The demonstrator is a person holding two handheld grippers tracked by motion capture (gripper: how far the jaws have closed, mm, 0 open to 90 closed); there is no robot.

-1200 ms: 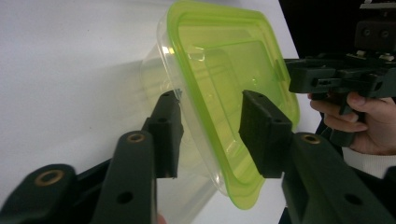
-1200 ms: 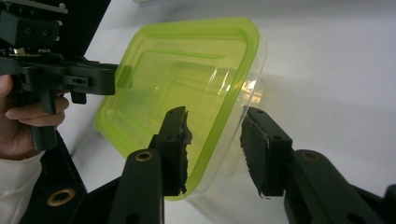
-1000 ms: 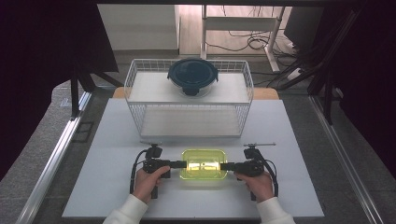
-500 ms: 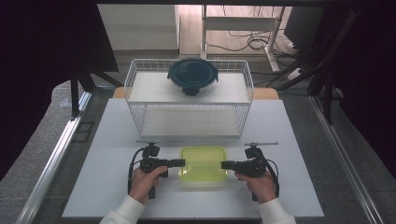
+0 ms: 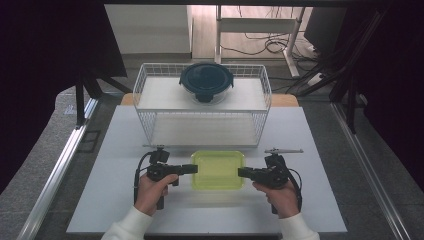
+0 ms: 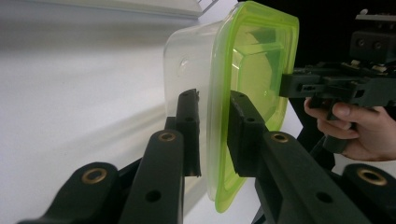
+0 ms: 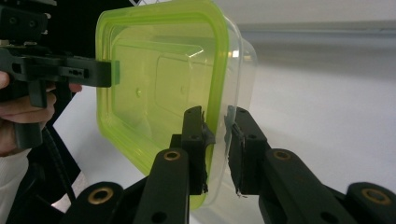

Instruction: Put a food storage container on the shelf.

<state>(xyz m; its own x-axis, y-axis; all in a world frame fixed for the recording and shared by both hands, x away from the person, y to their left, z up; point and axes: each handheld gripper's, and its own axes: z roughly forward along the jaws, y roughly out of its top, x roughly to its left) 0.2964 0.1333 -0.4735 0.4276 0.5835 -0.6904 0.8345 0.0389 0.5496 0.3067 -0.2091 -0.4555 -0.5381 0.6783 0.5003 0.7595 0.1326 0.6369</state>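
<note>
Both grippers clamp the green-lidded container's [image 5: 218, 170] opposite rims

A white worktop [image 5: 125, 200] stands on a grey speckled floor [image 5: 30, 200], with metal rails [image 5: 60, 170] running along both sides. Dark curtains [image 5: 50, 45] hang at left and right. Beyond the worktop, warm light falls on a wooden floor [image 5: 255, 30], where black cables [image 5: 270, 47] lie tangled beneath a white metal frame [image 5: 260, 25]. A pale cabinet [image 5: 150, 27] stands beside it.
</note>
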